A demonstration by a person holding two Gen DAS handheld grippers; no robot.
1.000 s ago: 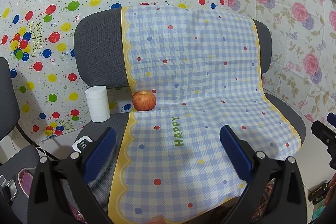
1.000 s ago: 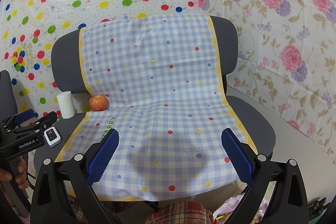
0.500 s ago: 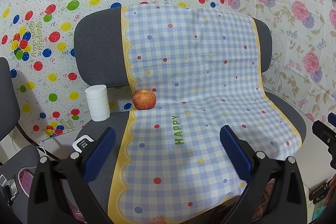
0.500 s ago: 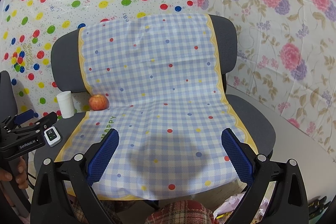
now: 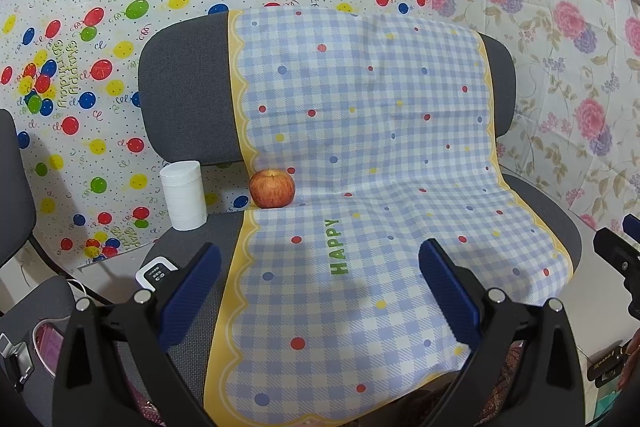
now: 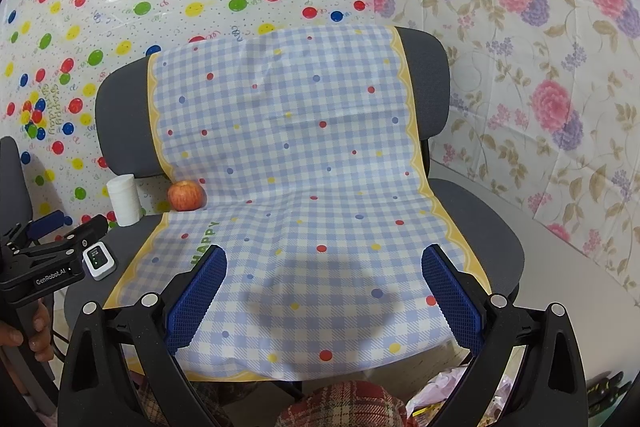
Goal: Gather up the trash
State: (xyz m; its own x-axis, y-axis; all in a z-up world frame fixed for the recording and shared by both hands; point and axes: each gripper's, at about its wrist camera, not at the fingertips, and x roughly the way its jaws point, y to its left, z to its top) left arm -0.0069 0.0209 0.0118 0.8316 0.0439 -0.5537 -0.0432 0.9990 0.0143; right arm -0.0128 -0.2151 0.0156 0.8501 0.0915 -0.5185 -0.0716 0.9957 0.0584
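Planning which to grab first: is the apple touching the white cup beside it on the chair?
Apart. The left wrist view shows grey seat and wall sheet between the apple and the white cup.

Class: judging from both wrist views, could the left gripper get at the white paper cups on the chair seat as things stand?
Probably yes. The left gripper is open, and the white paper cups stand ahead to its left with bare seat in front; the apple sits apart.
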